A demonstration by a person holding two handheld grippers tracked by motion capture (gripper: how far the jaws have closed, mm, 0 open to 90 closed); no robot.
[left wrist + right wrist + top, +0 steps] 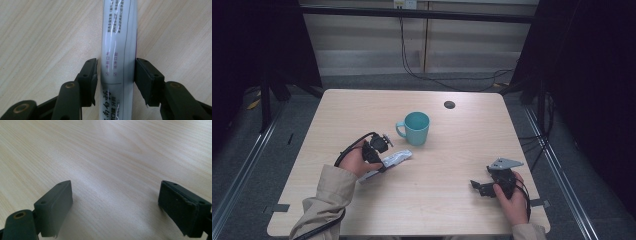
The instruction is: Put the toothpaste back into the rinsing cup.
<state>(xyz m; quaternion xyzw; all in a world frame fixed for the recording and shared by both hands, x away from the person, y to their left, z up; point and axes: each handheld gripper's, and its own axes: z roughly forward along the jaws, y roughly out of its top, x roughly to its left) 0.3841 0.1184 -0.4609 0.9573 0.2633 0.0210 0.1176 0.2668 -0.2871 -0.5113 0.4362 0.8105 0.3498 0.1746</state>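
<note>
High view overlooks table [422,200]; tool views hug it.

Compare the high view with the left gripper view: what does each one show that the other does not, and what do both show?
High view alone: the teal mug, the right hand-held gripper resting low near the table's right edge, the person's sleeves and the floor. Left gripper view alone: the printed text on the white tube and how the left hand-held gripper has its black jaws against the tube's two sides. Both share: the tube, the left hand-held gripper and the light wooden table.
</note>
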